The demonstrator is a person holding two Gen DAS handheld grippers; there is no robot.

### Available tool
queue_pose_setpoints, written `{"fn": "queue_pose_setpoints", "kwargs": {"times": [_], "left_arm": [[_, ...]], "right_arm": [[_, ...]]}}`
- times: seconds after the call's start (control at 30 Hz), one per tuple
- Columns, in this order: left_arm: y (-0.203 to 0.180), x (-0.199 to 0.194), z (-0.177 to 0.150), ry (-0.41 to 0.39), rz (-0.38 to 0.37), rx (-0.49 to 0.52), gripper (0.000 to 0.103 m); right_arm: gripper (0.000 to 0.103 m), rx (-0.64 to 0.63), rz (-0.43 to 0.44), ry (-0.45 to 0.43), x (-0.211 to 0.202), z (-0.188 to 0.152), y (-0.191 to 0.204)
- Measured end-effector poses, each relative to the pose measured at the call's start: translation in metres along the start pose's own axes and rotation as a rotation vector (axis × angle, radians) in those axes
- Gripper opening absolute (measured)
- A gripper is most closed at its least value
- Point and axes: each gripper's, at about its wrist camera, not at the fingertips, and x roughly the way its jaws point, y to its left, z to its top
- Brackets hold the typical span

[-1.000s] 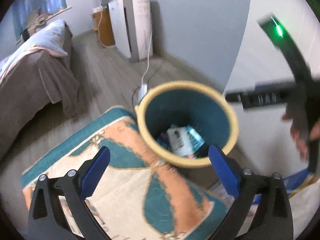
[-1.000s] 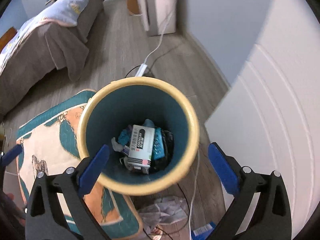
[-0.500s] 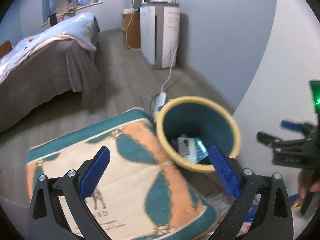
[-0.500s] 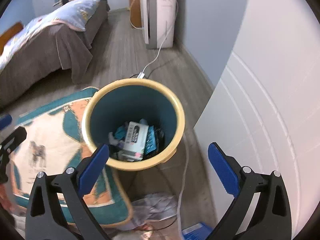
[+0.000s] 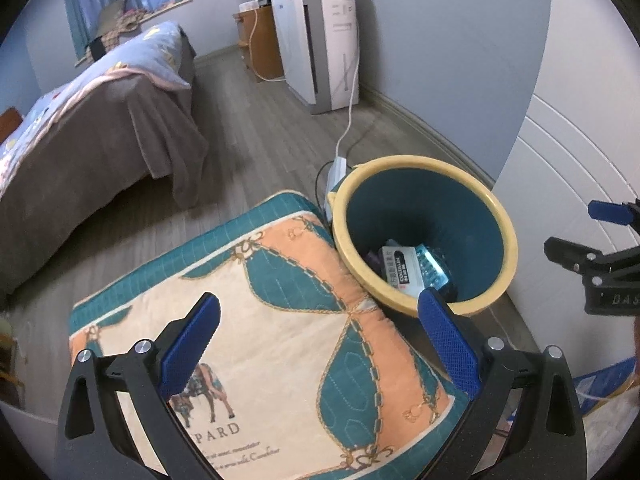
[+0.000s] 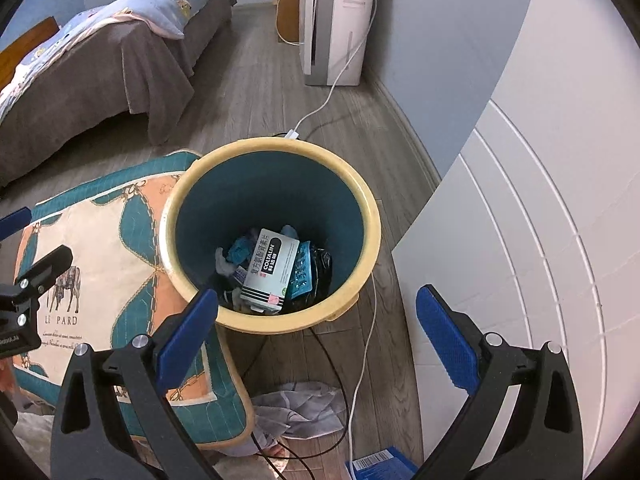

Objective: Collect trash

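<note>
The bin point(image 6: 372, 216) looks like smooth plastic, matt teal inside with a cream rim. The box point(image 6: 270, 270) in it is printed cardboard with a slight sheen. The cushion point(image 5: 256, 320) is quilted, stitched cloth. The floor point(image 6: 248, 92) is matt grey wood-grain plank. Gripper pads point(image 5: 450, 348) are blue, finely ribbed.

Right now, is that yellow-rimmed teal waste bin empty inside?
No, the yellow-rimmed teal waste bin already holds a white medicine box, a blue blister pack and other scraps at its bottom.
</note>
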Motion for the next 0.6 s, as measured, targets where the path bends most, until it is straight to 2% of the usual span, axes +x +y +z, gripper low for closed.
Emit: {"fn": "queue_pose_setpoints", "kwargs": {"times": [0.6], "left_arm": [[-0.0001, 0.0002, -0.0017, 0.010, -0.003, -0.004, 0.098]], "right_arm": [[0.097, 0.001, -0.009, 0.001, -0.0001, 0.0003, -0.0012]]}}
